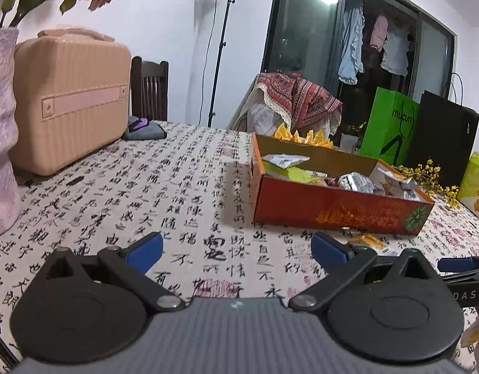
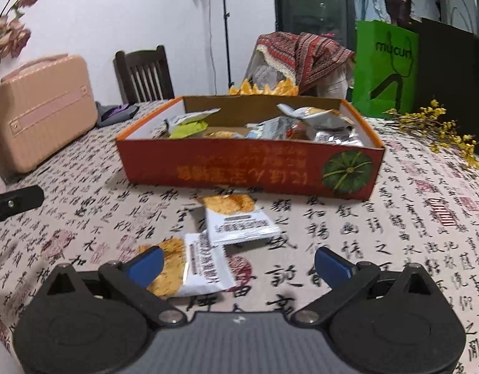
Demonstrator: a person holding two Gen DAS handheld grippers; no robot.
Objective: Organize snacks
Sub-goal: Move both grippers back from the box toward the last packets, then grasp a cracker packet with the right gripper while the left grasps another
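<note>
Two snack packets lie loose on the bench (image 2: 410,233), just in front of the red cardboard box (image 2: 248,168) that already holds a heap of wrapped snacks (image 2: 301,127); the step in hand is judged to be picking these strays up and dropping them in. The right tongs (image 2: 239,263) stand wide and empty, low over the nearer packet (image 2: 192,265), whose yellow end lies under the left finger, while the farther packet (image 2: 236,218) overlaps its top edge and reaches almost to the box wall. The left tongs (image 1: 237,249) are likewise wide and empty, over bare cloth left of the box (image 1: 333,208). To do this well, the right tongs should probably take the overlapping farther packet first, closing on one flat edge so the foil does not slip, then lift clear of the box rim before letting go. Crinkly wrappers may slide on the cloth, so a firm low approach seems wise. Readable writing: the green bag (image 2: 386,68) says "mucun"; the box front carries orange Chinese characters upside down, not legible; the packets' print is too blurred; the tablecloth is covered with calligraphy.
</note>
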